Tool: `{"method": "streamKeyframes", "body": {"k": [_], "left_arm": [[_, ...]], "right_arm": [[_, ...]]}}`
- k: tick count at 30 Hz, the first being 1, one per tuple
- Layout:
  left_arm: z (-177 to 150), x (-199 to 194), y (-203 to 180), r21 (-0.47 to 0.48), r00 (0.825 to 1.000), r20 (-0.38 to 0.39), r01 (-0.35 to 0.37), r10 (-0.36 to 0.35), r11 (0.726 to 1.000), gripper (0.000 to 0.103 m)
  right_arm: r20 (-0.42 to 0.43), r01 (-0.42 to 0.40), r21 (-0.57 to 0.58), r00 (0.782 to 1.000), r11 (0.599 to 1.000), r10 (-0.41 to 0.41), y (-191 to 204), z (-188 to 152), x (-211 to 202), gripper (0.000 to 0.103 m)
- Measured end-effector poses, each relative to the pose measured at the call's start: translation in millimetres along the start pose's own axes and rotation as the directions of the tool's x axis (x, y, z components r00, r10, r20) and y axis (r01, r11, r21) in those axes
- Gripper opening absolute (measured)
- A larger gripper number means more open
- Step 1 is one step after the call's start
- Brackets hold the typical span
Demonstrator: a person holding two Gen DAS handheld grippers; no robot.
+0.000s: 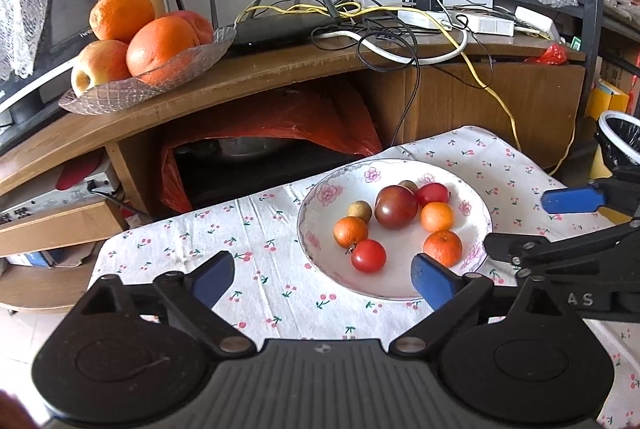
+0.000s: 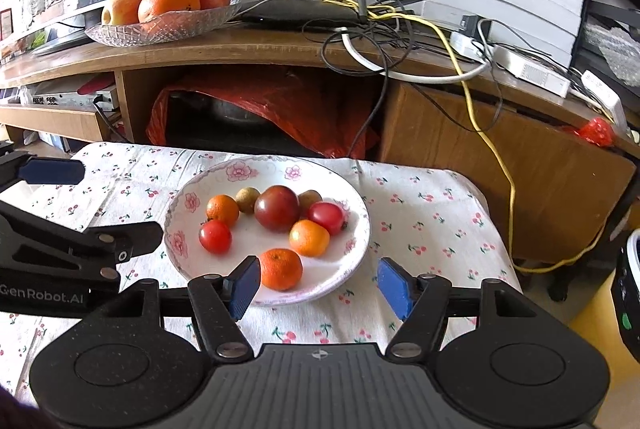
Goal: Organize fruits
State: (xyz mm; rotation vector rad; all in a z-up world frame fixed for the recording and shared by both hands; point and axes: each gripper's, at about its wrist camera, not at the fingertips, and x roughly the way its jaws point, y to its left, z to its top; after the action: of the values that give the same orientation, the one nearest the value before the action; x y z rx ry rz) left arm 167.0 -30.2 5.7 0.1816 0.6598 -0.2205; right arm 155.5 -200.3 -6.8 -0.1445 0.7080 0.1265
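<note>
A white flowered plate [image 1: 340,269] [image 2: 352,225] sits on a cherry-print cloth. On it lie a dark red plum [image 1: 396,207] [image 2: 277,208], three small oranges, one nearest me [image 2: 280,269] [image 1: 443,248], two red cherry tomatoes [image 1: 368,255] [image 2: 215,236] and two small brown fruits [image 1: 359,211]. My left gripper [image 1: 322,279] is open wide over the plate's near left rim, nothing between its pads. My right gripper [image 2: 319,285] is open at the plate's near edge, its left pad [image 2: 244,285] just in front of the nearest orange, apart from it.
A glass dish [image 1: 140,91] [image 2: 160,29] with large oranges and apples stands on the wooden TV cabinet [image 1: 280,77] behind. A router and tangled cables [image 1: 360,25] lie there too. A yellow cable [image 2: 496,157] hangs down at the right. A bin [image 1: 622,141] stands far right.
</note>
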Motion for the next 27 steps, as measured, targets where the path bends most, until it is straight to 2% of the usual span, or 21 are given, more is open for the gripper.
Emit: {"method": "streamKeyframes", "body": {"k": [9, 16, 27], "left_arm": [[-10, -14, -3, -0.054, 1.000, -0.007, 0.003, -0.004, 0.999, 0.103], [-19, -25, -12, -0.052, 1.000, -0.015, -0.018, 0.017, 0.999, 0.103], [-30, -40, -23, -0.055, 1.000, -0.017, -0.008, 0.007, 0.998, 0.103]], "right_arm": [[-0.019, 0.019, 0.040, 1.000, 0.999, -0.018, -6, -13, -15, 0.060], [-0.022, 0.019, 0.074, 1.000, 0.997, -0.017, -8, -22, -28, 0.061], [-0.030, 0.017, 0.123, 0.999, 0.992, -0.013, -10, -35, -53, 0.061]]}}
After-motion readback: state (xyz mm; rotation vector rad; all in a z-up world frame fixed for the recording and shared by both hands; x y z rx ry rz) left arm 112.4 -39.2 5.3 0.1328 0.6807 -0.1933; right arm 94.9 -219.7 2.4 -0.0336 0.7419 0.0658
